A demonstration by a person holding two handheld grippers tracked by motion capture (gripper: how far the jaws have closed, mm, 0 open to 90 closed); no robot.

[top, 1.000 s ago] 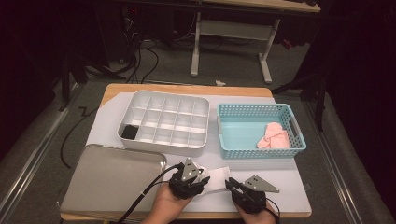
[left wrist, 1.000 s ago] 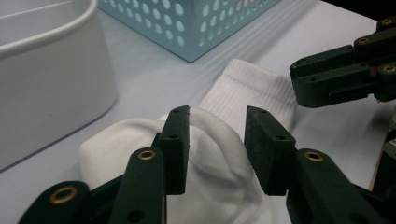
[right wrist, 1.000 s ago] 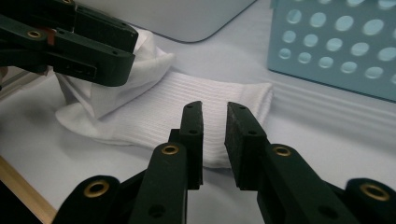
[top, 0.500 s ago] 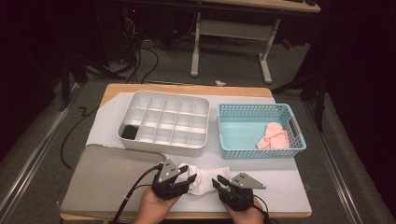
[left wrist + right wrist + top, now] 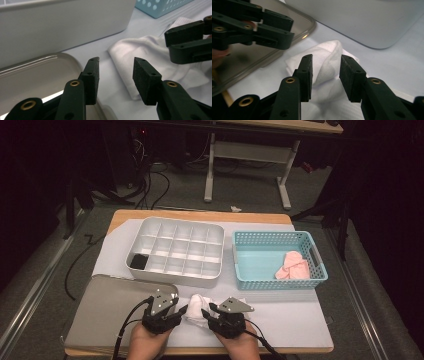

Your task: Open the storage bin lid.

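A person's two hands come in from the near edge of a table, each holding a black two-jaw gripper, and between them lies a crumpled white cloth (image 5: 196,306) on a pale mat (image 5: 290,315). The left gripper (image 5: 181,312) sits at the cloth's left edge, over the right rim of a flat grey tray (image 5: 107,312); its jaws stand apart with nothing pinched, the cloth's edge just ahead of them in the left gripper view (image 5: 150,57). The right gripper (image 5: 204,312) is at the cloth's right side. In the right gripper view a raised fold of the cloth (image 5: 329,62) stands between its parted jaws, which have just been opening; the pads do not appear to press on the fabric. The two grippers point toward each other, close together, with the cloth between them. Behind them stands a white divided organiser box (image 5: 176,250) with one dark item (image 5: 138,261) in its near left compartment. To its right is a light blue basket (image 5: 252,270) holding a folded pink cloth (image 5: 292,266).
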